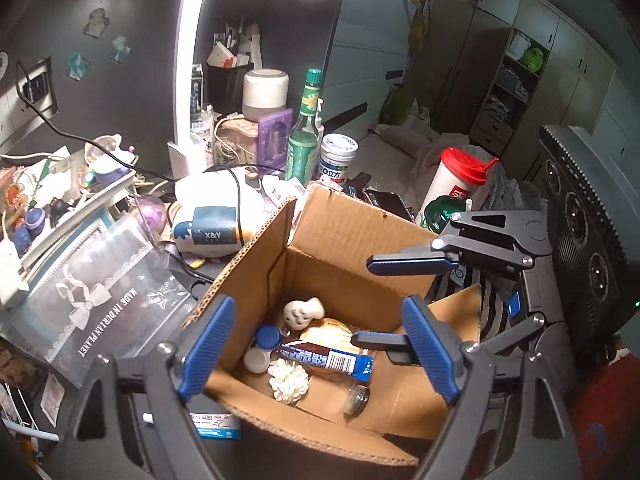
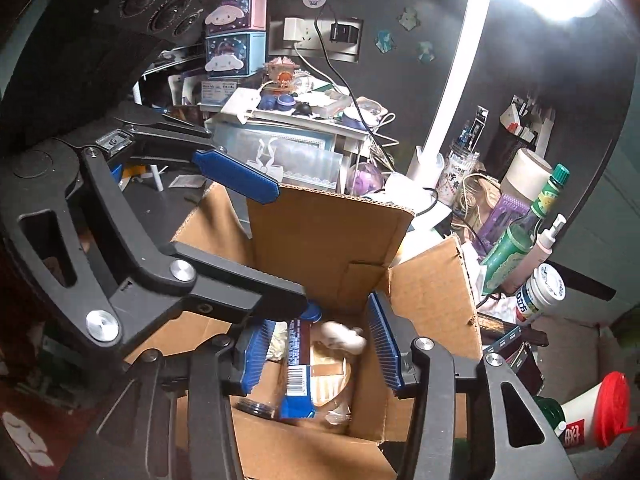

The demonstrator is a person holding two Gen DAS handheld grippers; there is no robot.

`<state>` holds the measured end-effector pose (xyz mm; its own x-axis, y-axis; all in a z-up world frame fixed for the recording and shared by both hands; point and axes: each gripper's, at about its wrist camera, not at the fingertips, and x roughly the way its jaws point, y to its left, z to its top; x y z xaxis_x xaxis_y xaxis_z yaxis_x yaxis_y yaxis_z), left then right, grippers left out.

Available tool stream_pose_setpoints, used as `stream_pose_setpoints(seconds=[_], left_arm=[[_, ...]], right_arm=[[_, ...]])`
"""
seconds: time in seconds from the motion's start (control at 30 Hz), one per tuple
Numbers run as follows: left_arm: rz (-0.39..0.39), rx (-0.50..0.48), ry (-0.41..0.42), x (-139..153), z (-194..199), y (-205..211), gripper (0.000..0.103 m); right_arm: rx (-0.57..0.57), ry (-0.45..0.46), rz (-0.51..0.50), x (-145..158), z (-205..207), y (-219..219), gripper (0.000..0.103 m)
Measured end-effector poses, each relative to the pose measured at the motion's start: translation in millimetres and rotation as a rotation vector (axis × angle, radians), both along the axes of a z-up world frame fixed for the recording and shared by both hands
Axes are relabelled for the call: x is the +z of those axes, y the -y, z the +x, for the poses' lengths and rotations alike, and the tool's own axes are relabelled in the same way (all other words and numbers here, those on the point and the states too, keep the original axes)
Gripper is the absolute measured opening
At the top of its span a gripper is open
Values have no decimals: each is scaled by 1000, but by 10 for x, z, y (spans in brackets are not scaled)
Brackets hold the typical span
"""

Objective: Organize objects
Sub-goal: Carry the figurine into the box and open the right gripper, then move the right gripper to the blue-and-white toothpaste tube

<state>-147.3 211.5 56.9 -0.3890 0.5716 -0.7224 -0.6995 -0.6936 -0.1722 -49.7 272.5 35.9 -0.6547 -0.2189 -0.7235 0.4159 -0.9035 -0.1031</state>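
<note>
My left gripper [image 1: 318,350] hangs spread wide over the open cardboard box [image 1: 340,240], holding nothing, and my right gripper [image 2: 322,350] hangs over the same mouth, also parted and empty; in the left view its blue pads reach in from the right, one above the rim and one down inside. With both tools crowding one opening, I judge the good way is to lift straight up clear of the flaps, one hand at a time, so neither snags the corrugated edge nor tips the box. Below my fingers the box already holds a small heap: a blue-and-brown snack bar [image 1: 326,358] with a barcode lying across a clear plastic jar [image 1: 340,364] on its side, a white ruffled piece [image 1: 289,380], a little white figure [image 1: 303,312] and round blue and white caps [image 1: 267,338]. Beyond the far flap stand a green bottle [image 1: 306,136], a white tub [image 1: 338,158] and a red-lidded cup [image 1: 460,182], probably next to sort.
</note>
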Motion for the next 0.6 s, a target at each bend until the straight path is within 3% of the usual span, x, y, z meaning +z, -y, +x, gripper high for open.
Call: stream_pose_setpoints(seconds=[0.17,0.3,0.47,0.6], left_arm=[[55,90,-95,203,239,447,93],[78,184,-147,219,438,877,93],[93,313,-193,43,667,1507,94],[114,396,-188,-235,815,1941,94]], right_arm=[[24,-40,13,89,108,198,42],[73,-62,-24,165,220,447,43],[194,-92,-51,182,417,1006,43],[299,-38,-59,-27,509,1496,42]])
